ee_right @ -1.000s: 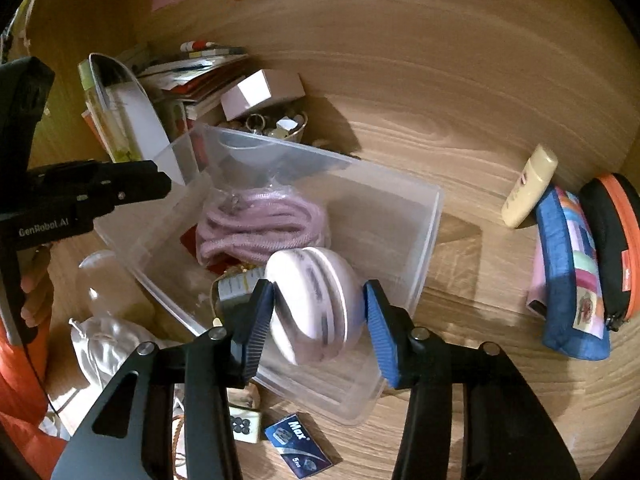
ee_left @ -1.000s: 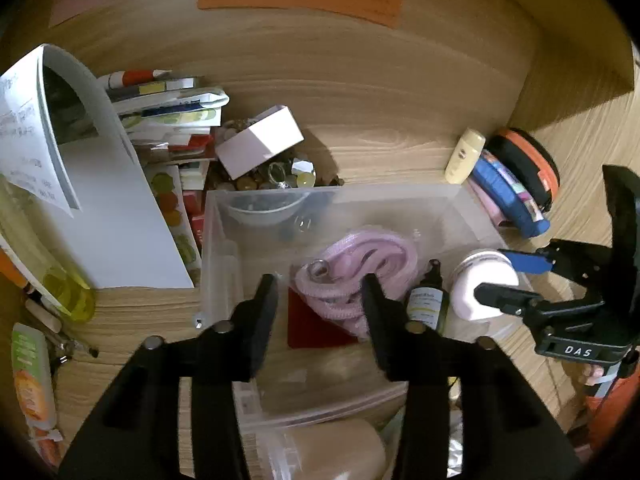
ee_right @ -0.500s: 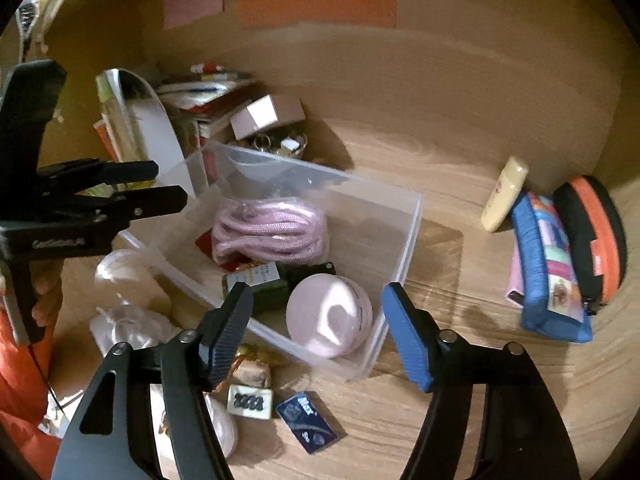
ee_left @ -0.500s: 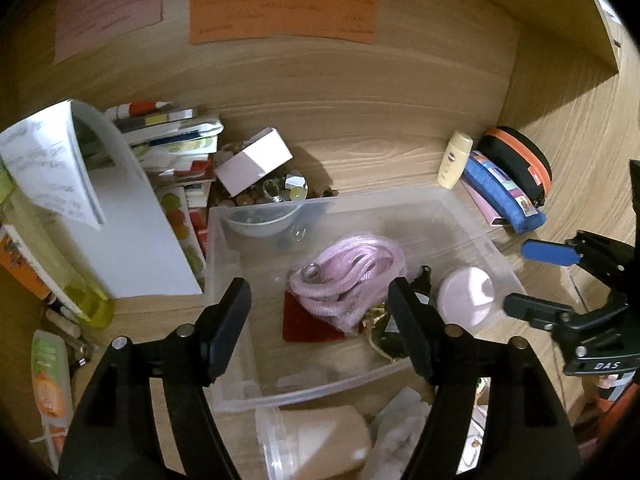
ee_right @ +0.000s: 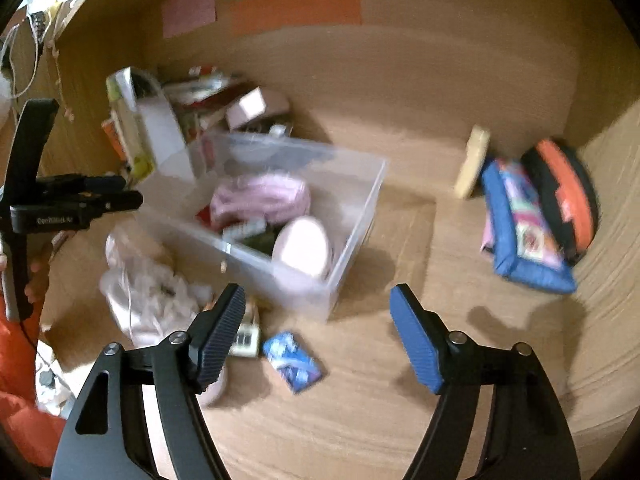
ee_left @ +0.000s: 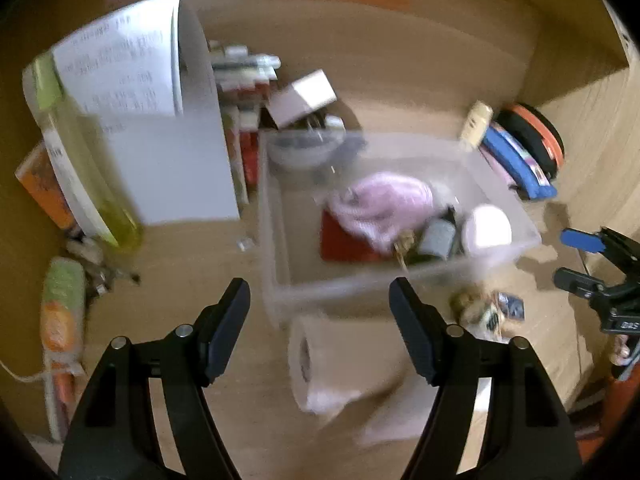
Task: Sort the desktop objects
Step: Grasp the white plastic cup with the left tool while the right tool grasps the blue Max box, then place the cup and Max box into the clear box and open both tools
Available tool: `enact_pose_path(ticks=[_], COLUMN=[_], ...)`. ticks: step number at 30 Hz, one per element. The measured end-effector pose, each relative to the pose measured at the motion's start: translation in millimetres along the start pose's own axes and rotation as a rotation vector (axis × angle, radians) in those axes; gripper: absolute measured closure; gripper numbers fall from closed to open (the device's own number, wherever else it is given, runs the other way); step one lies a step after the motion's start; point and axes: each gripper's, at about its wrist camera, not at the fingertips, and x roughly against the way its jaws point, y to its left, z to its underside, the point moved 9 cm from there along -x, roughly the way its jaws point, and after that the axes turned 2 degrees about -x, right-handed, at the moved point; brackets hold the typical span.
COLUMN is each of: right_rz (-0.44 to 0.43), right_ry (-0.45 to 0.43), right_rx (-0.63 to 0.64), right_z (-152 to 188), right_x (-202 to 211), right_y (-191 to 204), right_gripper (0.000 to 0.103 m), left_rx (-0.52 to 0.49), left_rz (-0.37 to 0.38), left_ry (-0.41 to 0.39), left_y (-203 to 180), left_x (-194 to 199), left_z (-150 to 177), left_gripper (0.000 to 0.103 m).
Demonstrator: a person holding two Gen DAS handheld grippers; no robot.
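Note:
A clear plastic bin sits on the wooden desk. It holds a pink coiled rope, a round pink case, a dark bottle and a red card. My left gripper is open and empty, above a paper roll in front of the bin. My right gripper is open and empty, in front of the bin's near corner, above a blue packet. Both views are blurred.
Books, a white box and a paper sheet stand at the back left. A cream tube, a blue pouch and an orange-black case lie at the right. A crumpled white bag lies left of the bin.
My right gripper let go of the round pink case in the bin and drew back. Both grippers opened wide and pulled away from the bin toward me.

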Motion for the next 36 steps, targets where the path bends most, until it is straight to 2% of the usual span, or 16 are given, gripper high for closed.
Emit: enact_pose_path(ticks=[4, 6, 8, 11, 14, 19, 21, 24, 28, 30, 31, 36], right_rz=[-0.011, -0.027, -0.037, -0.048, -0.054, -0.047, -0.04, -0.036, -0.013, -0.008, -0.008, -0.014], right_ry=[0.06, 0.08, 0.094, 0.106, 0.124, 0.144, 0.151, 0.163, 0.164, 0.158, 0.159, 0.153], right_rx=[0.018, 0.021, 0.031, 0.043, 0.047, 0.061, 0.065, 0.064, 0.091, 0.108, 0.113, 0.067], right_z=[22, 29, 34, 39, 43, 50, 52, 54, 53, 52, 52, 55], right_x=[-18, -23, -27, -31, -37, -46, -48, -52, -55, -55, -54, -50], right_y=[4, 6, 8, 9, 9, 8, 8, 9, 14, 17, 18, 9], right_gripper=[0.031, 0.031, 0.031, 0.031, 0.031, 0.032, 0.042, 0.046, 0.057, 0.074, 0.077, 0.077], left_rx=[-0.022, -0.026, -0.036, -0.051, -0.064, -0.002, 0.032, 0.068, 0.075, 0.08, 0.078, 0.093], left_rz=[-0.013, -0.013, -0.052, -0.029, -0.04, 0.007, 0.034, 0.068, 0.056, 0.062, 0.059, 0.019], left_ry=[0.05, 0.044, 0.03, 0.041, 0.055, 0.072, 0.081, 0.087, 0.071, 0.066, 0.063, 0.045], left_y=[-9, -13, -15, -25, -29, -21, -18, -17, -16, -15, -14, 0], left_x=[-9, -7, -4, -6, -11, -20, -24, -27, -30, -29, -28, -20], left_z=[22, 26, 29, 34, 38, 41, 42, 43, 41, 42, 42, 50], left_gripper=[0.031, 0.026, 0.026, 0.026, 0.026, 0.026, 0.026, 0.027, 0.029, 0.029, 0.029, 0.031])
